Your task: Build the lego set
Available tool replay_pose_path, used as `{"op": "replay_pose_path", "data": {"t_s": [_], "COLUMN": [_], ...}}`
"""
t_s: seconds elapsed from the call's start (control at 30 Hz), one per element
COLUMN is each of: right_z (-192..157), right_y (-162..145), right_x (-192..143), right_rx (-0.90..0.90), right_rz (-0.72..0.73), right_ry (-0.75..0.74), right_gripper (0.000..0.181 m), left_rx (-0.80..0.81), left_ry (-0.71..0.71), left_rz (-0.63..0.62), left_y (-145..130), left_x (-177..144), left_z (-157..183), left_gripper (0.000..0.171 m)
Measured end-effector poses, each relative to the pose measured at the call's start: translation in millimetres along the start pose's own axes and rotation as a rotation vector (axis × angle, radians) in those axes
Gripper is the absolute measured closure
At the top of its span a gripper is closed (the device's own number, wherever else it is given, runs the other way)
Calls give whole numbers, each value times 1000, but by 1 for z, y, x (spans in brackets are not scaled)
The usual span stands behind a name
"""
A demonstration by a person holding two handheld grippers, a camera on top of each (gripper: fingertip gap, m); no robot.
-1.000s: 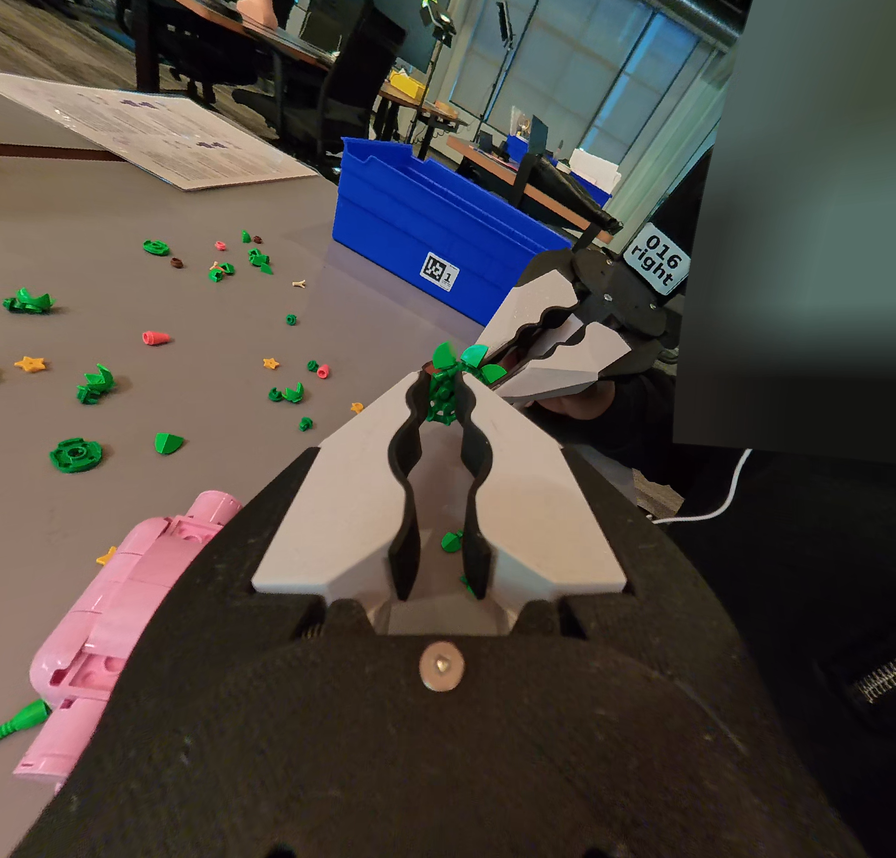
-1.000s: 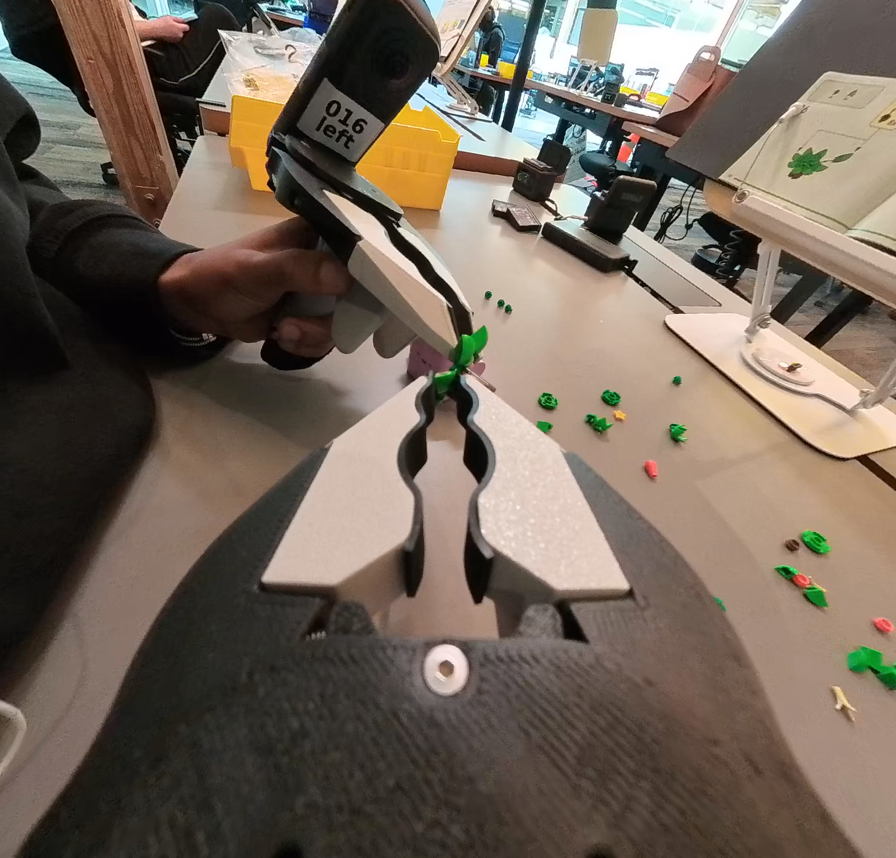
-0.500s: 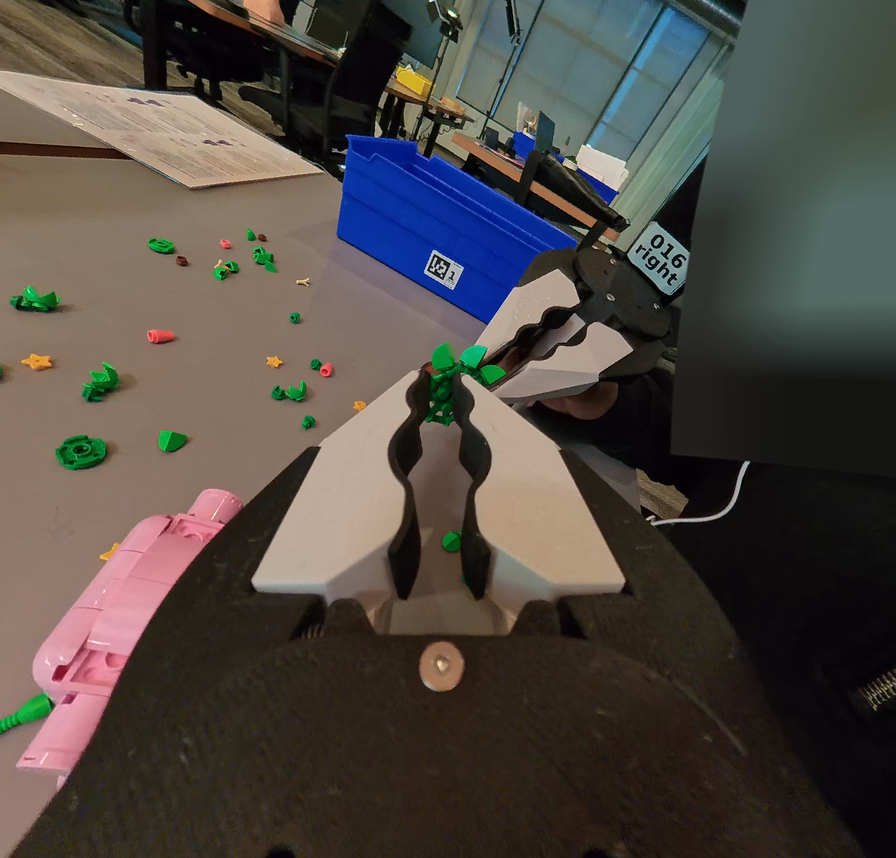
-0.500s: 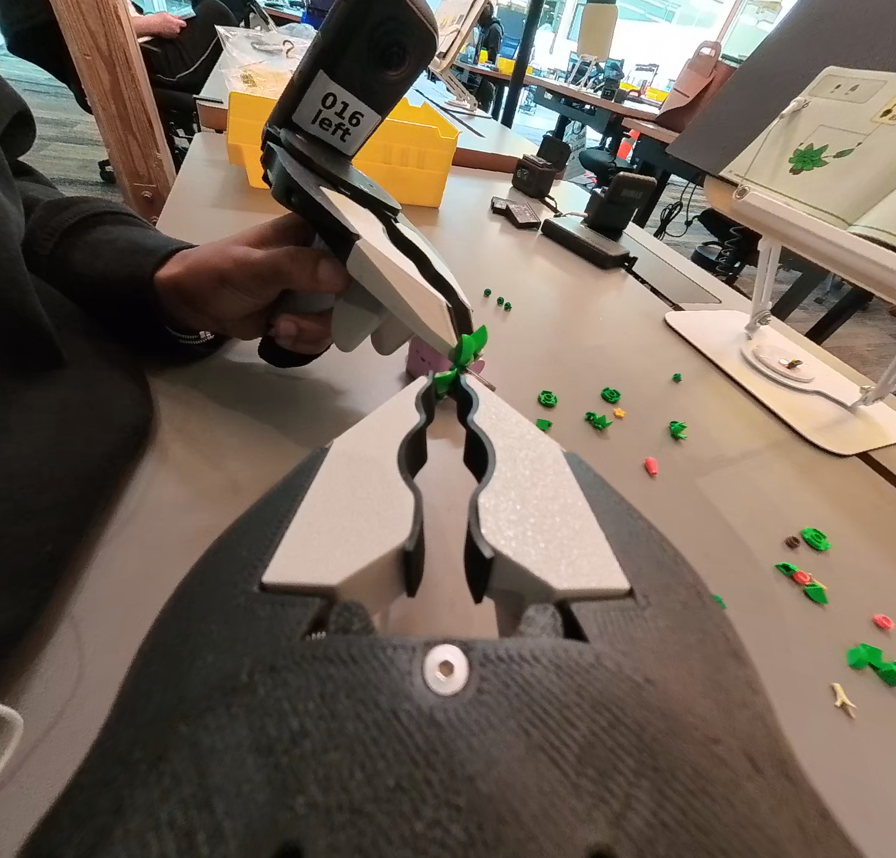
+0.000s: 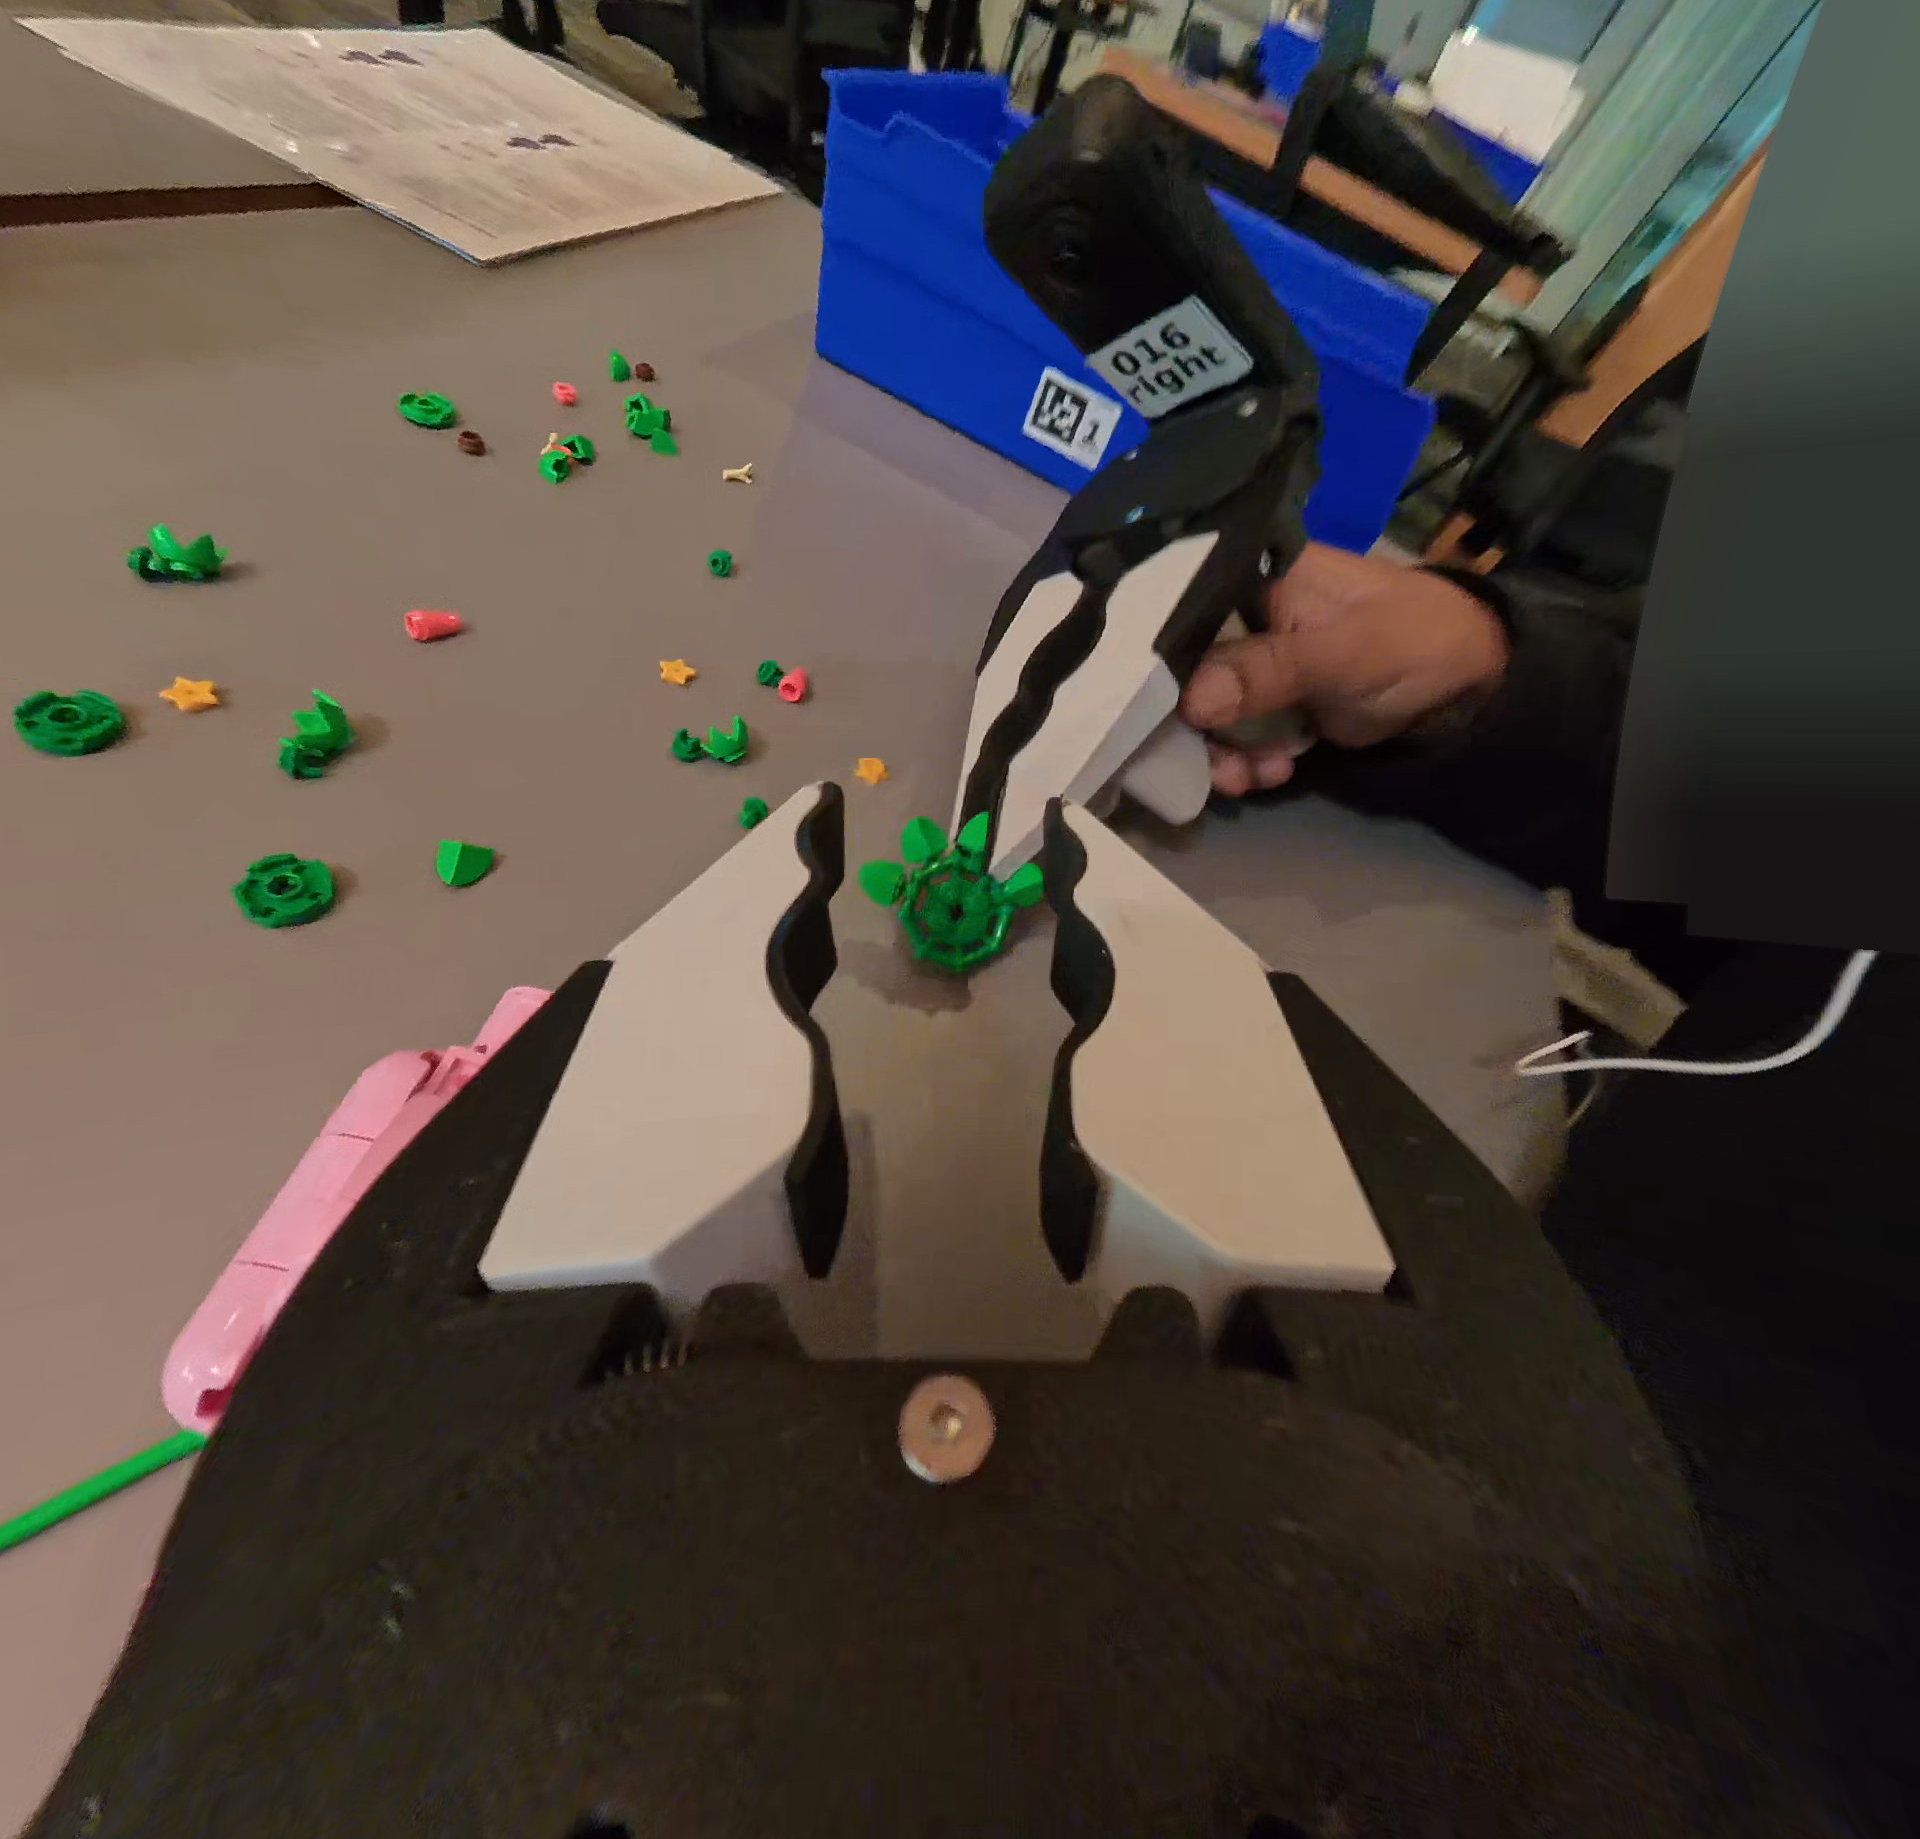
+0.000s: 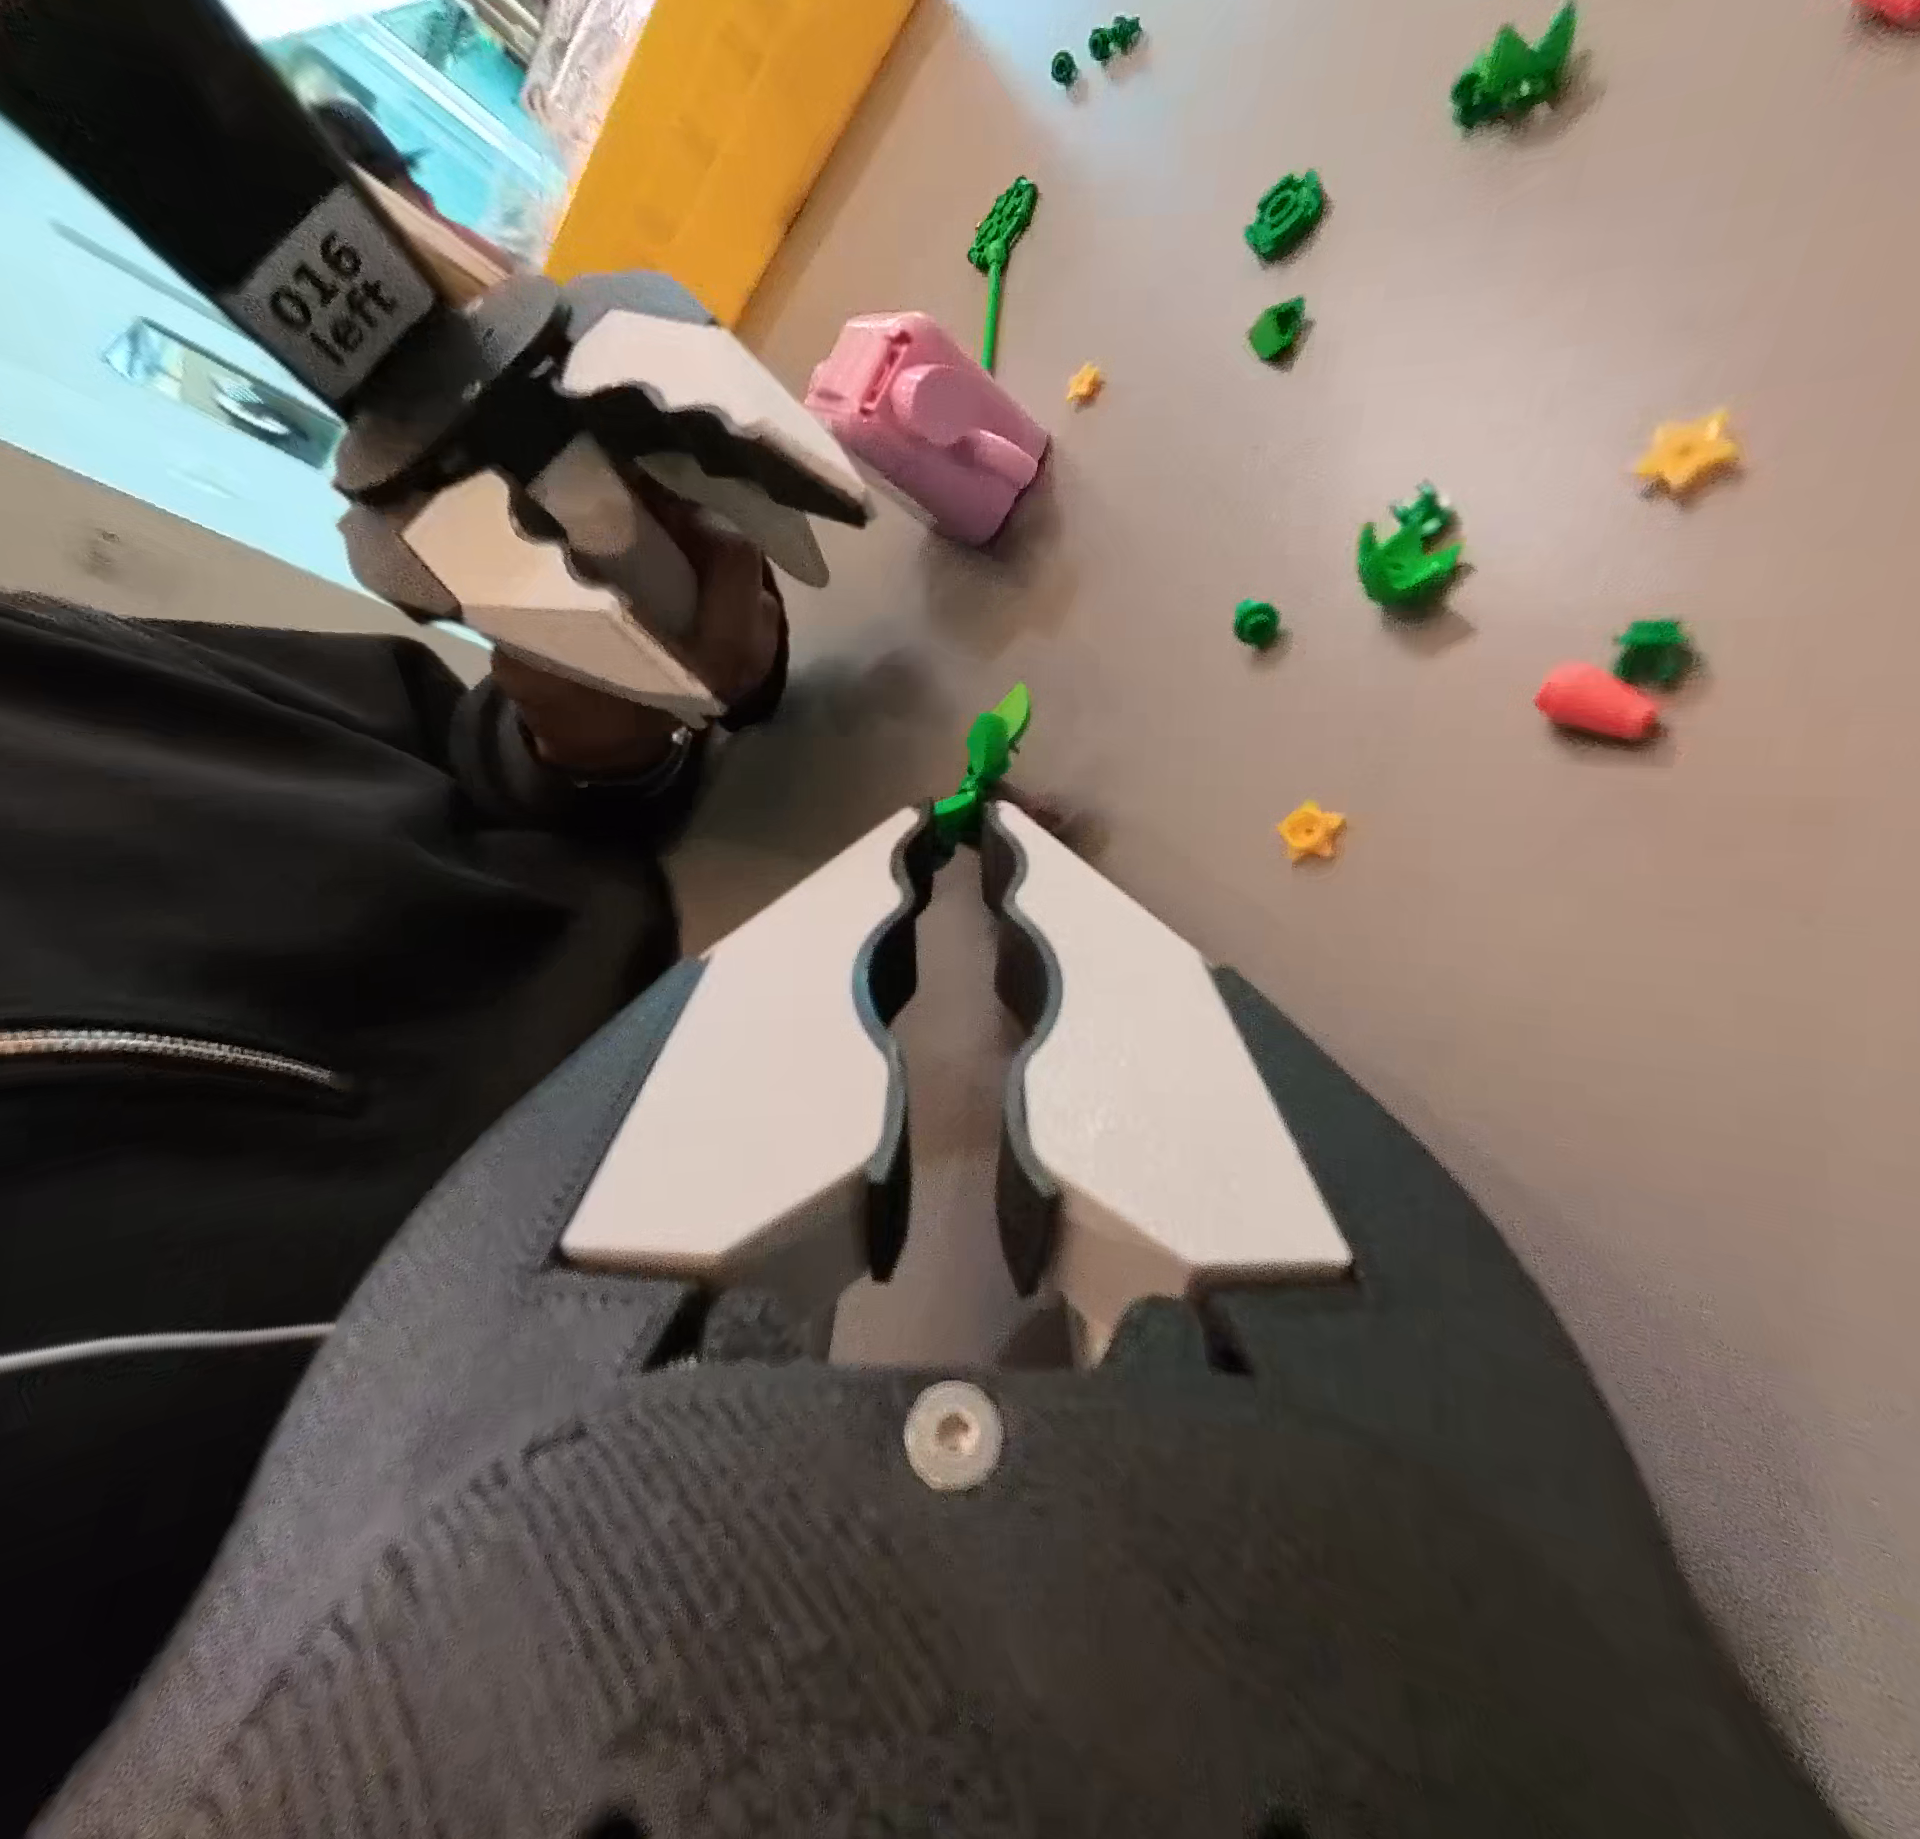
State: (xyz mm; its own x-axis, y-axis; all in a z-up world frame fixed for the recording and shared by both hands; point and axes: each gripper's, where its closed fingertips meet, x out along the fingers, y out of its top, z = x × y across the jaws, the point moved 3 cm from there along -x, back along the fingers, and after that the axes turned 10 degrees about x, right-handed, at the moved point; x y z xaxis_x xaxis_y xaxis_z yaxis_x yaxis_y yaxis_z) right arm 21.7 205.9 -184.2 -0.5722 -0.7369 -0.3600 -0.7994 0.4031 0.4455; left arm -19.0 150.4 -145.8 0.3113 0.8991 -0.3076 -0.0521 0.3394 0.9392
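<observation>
A green leafy piece with a round web-like disc (image 5: 951, 906) hangs from the tips of my right gripper (image 5: 982, 839), which is shut on it. In the right wrist view the piece (image 6: 992, 740) sticks out past my shut right gripper (image 6: 956, 823). It is low over the grey table (image 5: 520, 283); I cannot tell if it touches. My left gripper (image 5: 940, 813) is open and empty, its fingers either side of the piece without touching it. It also shows in the right wrist view (image 6: 795, 610), open. A pink lego assembly (image 5: 312, 1187) lies beside my left gripper.
Several loose green, yellow star and pink cone pieces (image 5: 431, 626) are scattered on the table. A blue bin (image 5: 935, 262) stands behind, with a printed sheet (image 5: 416, 116) far left. A yellow bin (image 6: 727, 96) and a green stem piece (image 6: 1003, 251) lie past the pink assembly (image 6: 935, 428). One gripper's finger ends stand about 5 centimeters off the other's.
My left gripper has opened, let go of the green piece and drawn back. My right gripper now holds it alone, has rolled over and has come down toward the table.
</observation>
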Motion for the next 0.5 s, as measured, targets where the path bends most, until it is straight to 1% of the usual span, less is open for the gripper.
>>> {"op": "replay_pose_path", "data": {"t_s": [0.07,0.13,0.17,0.23,0.5], "right_z": [4,8,10,12,10], "right_y": [0,0,0,0,9], "right_x": [-3,-5,-6,-8,-19], "right_rx": [28,19,13,7,-16], "right_rz": [-1,-4,-7,-17,41], "right_ry": [2,-36,-55,-71,-47], "right_gripper": [175,175,172,163,156], "left_rx": [53,89,100,103,89], "left_ry": [21,25,23,13,-11], "left_rz": [-42,-78,-91,-106,-115], "left_y": [-4,-8,-10,-12,-14], "left_x": [3,7,8,11,12], "left_z": [1,4,5,7,9], "left_gripper": [138,138,138,138,137]}}
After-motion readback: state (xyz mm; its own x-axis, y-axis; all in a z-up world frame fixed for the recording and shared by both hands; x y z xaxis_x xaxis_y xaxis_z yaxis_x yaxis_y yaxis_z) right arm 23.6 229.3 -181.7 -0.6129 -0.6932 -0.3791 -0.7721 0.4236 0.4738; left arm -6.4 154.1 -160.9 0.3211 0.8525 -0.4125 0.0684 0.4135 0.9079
